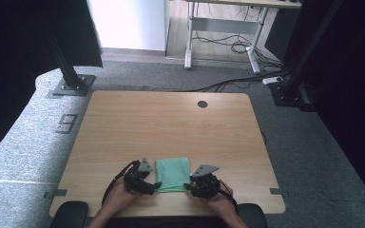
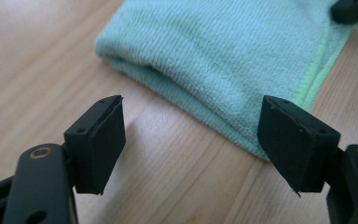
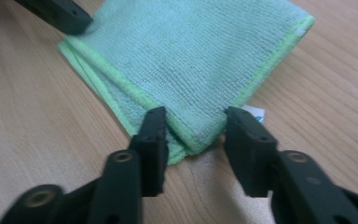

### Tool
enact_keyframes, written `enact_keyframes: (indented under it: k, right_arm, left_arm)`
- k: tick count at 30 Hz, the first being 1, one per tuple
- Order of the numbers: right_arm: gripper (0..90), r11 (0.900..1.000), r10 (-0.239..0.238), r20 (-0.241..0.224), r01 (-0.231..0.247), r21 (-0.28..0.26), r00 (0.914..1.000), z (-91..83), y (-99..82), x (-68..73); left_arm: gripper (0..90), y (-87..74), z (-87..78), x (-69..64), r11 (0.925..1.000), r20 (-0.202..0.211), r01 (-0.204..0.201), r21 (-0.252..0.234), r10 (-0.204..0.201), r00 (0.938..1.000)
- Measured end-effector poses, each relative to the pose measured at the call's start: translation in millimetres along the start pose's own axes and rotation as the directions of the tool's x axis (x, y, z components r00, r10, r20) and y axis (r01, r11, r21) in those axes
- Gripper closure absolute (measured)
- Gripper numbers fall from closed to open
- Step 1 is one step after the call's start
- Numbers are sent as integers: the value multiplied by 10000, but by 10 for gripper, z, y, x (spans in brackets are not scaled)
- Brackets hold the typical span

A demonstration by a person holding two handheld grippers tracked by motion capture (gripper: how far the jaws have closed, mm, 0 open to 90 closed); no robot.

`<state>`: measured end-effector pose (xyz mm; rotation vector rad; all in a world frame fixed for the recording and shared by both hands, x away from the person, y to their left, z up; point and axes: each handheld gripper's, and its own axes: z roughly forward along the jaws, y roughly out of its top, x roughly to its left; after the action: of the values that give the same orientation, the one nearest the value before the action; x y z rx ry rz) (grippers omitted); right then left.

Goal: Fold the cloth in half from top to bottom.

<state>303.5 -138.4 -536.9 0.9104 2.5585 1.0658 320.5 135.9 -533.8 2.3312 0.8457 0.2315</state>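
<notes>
At the near edge of the wooden table (image 1: 123,123), the left gripper (image 1: 153,186) has its jaws spread wide, the cloth's folded edge just beyond them. The right gripper (image 3: 193,140) straddles the cloth's near corner, jaws parted, not pressing. Between them lies the folded mint-green microfibre cloth (image 1: 172,174), lime-stitched hem, white tag underneath.

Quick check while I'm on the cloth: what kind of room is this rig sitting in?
Probably an office or lab turned recording station. The wooden desk has a cable hole, grey carpet covers the floor, another desk's white legs stand behind with loose cables, and black frame posts flank it.
</notes>
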Motion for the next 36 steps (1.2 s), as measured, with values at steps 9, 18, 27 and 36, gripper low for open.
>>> enact_keyframes:
  k: [9,18,27,36]
  right_arm:
    - [865,9992,-395,-225,395,-3,9990,-3,70,12]
    - [868,9980,-322,-335,303,-552,9989,-96,159,35]
    - [868,9944,-61,-445,13,-1061,9990,-176,206,-7]
    - [580,9946,509,-95,-516,-905,9987,-204,125,-27]
  left_arm:
    - [237,54,-76,-45,9989,-99,-234,-414,230,9997]
    - [402,450,-37,-360,9833,1480,-1434,-1117,1592,9761]
    - [677,484,182,-407,9789,1304,-1982,-505,2032,9704]
    - [857,498,155,-299,9891,1567,-1302,-694,1397,9777]
